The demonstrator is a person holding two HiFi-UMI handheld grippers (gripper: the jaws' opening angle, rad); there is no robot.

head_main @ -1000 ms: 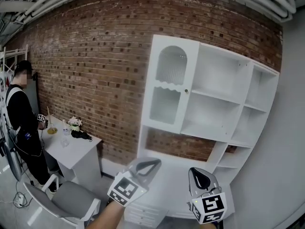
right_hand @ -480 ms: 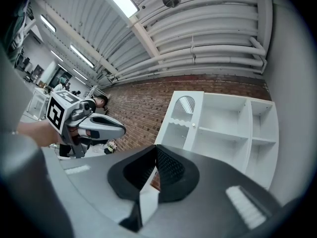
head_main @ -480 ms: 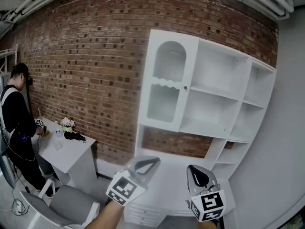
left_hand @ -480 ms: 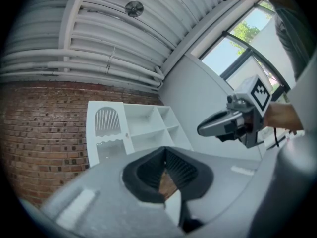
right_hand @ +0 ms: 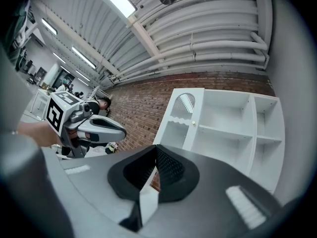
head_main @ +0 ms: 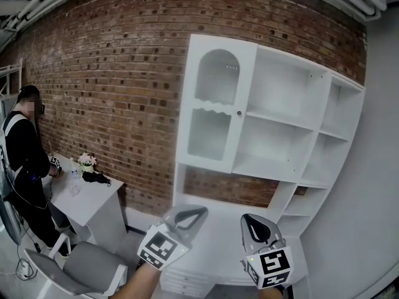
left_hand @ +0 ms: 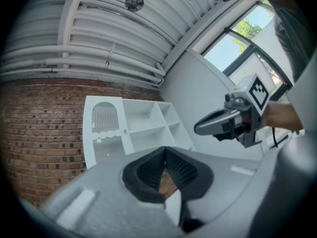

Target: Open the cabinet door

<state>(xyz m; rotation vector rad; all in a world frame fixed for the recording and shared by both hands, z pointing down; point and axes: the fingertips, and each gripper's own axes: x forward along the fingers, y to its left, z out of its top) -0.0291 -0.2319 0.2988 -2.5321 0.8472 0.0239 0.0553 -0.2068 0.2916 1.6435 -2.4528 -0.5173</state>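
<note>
The white cabinet door [head_main: 215, 114], with an arched ribbed-glass panel and a small round knob [head_main: 239, 113] on its right edge, stands closed in the upper left of the shelf unit. Both grippers hover low in the head view, well short of the door. My left gripper [head_main: 201, 211] is shut and holds nothing, and the same goes for my right gripper [head_main: 248, 219]. The left gripper view has the door [left_hand: 105, 128] far beyond the touching jaw tips [left_hand: 164, 150]. Over the closed jaws [right_hand: 156, 148] in the right gripper view, the door [right_hand: 179, 117] and knob [right_hand: 193, 123] show.
Open white shelves [head_main: 283, 136] fill the unit right of the door, with drawers [head_main: 187, 279] below. The brick wall [head_main: 112, 92] runs behind. At left a person [head_main: 25, 167] stands by a white desk [head_main: 87, 201] with flowers, and a grey chair [head_main: 81, 270] sits in front.
Both grippers have edged a little toward the cabinet, still shut. The cabinet has slid slightly left in the head view and looks a bit nearer.
</note>
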